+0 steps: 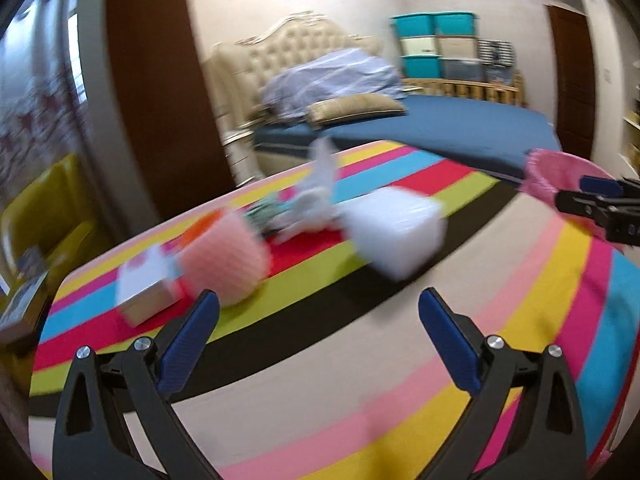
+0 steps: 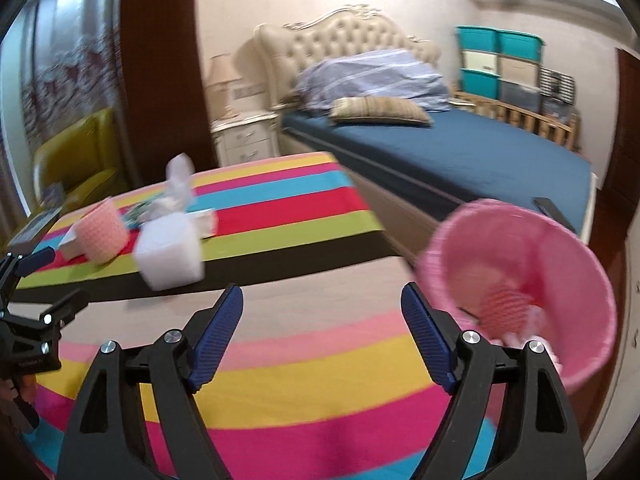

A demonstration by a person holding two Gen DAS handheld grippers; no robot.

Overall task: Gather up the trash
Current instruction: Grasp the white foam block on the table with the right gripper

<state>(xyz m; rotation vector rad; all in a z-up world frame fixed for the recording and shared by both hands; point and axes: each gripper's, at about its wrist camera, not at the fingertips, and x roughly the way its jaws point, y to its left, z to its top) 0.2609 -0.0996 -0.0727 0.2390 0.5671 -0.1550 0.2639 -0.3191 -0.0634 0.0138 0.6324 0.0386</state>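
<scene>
**Bin part-filled, clutter still on the striped table**

A round pink plastic waste basket (image 2: 520, 280), at four o'clock in the right wrist view, already holds something: a pink-and-red ribbed piece and pale scraps lie in its bottom, though blur makes it hard to say just what they are. Both tools are empty, the left gripper (image 1: 318, 312) and right gripper (image 2: 322, 304) each spread wide with nothing between the blue pads. Still uncollected at ten o'clock on the rainbow-striped tablecloth (image 2: 280, 208) are a white translucent cube-shaped container (image 2: 170, 256), a salmon ribbed paper cup (image 2: 102, 232), a small flat white-topped box (image 1: 146, 288) and crumpled white tissue (image 1: 316, 196). By that count, the job looks roughly begun, not near finished. Beyond stands a blue-sheeted bed (image 2: 460, 160).
</scene>
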